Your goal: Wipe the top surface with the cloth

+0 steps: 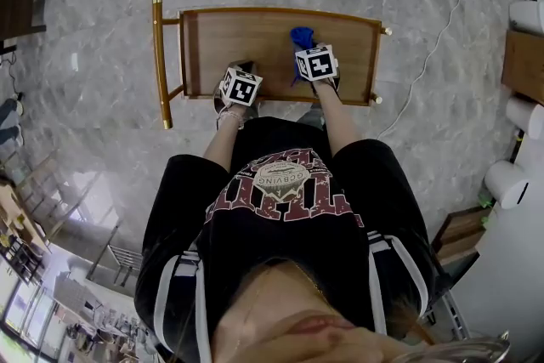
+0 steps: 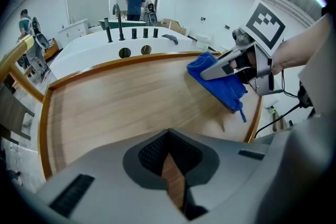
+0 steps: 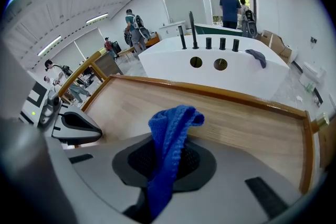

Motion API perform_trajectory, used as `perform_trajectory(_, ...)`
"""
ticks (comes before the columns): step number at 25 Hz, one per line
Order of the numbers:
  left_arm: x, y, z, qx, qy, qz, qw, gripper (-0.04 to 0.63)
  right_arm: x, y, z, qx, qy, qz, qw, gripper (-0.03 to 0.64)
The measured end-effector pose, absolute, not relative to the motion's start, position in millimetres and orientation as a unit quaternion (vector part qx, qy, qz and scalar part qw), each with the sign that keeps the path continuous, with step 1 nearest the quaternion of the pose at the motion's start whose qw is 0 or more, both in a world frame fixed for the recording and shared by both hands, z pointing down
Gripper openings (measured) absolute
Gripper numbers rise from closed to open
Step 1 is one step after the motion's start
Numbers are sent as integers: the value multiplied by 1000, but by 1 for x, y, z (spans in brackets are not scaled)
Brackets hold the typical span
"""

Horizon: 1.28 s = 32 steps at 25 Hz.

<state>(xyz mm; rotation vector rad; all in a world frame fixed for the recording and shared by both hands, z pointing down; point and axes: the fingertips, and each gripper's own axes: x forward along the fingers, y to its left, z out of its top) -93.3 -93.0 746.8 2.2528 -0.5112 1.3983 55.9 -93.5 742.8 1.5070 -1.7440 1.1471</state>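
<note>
The top surface [image 1: 255,38] is a light wooden tray with a raised rim. The blue cloth [image 1: 301,36] is pinched in my right gripper [image 1: 306,53], bunched above the wood near the tray's right middle. In the right gripper view the cloth [image 3: 170,139] stands up out of the shut jaws of the right gripper [image 3: 165,165] over the wood [image 3: 236,123]. My left gripper [image 1: 242,68] hovers at the near edge, left of the right one, shut and holding nothing. The left gripper view shows its jaws [image 2: 170,176] together and the cloth [image 2: 223,84] hanging onto the wood at the right.
A gold handle bar [image 1: 158,55] runs along the tray's left end. A white counter [image 3: 210,63] with holes and dark posts stands beyond the far rim. A cable [image 1: 425,55] lies on the marble floor to the right. People stand in the background.
</note>
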Motion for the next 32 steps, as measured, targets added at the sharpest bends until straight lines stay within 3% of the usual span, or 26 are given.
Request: perform_trajectory(32, -169, -110, 748, 802, -197, 516, 226, 48, -36, -138, 742, 515, -687, 431, 278, 55)
